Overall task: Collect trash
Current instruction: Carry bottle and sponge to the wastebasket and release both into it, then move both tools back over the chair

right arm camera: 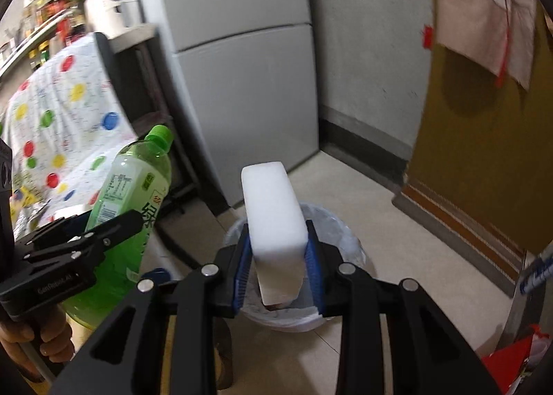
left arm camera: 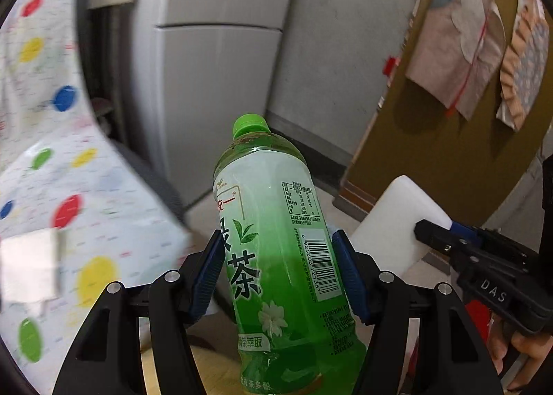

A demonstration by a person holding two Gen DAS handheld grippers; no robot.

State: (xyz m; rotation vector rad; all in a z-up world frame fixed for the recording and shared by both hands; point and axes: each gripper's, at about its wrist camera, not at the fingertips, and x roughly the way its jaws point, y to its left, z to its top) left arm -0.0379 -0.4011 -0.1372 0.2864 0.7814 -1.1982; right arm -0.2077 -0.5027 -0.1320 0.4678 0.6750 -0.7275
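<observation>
My left gripper (left arm camera: 278, 258) is shut on a green tea bottle (left arm camera: 276, 239) with a green cap, held upright and slightly tilted. The bottle also shows at the left of the right wrist view (right arm camera: 128, 208), with the left gripper (right arm camera: 103, 239) around it. My right gripper (right arm camera: 278, 256) is shut on a white foam block (right arm camera: 273, 218) and holds it above a bin lined with a white bag (right arm camera: 331, 246) on the floor. The block (left arm camera: 390, 225) and the right gripper (left arm camera: 446, 239) show at the right of the left wrist view.
A grey fridge (right arm camera: 238, 59) stands behind the bin. A chair with a dotted cloth cover (left arm camera: 52, 153) is at the left. A brown door (right arm camera: 484, 139) with cloths hung on it is at the right. The floor is light tile (right arm camera: 397, 250).
</observation>
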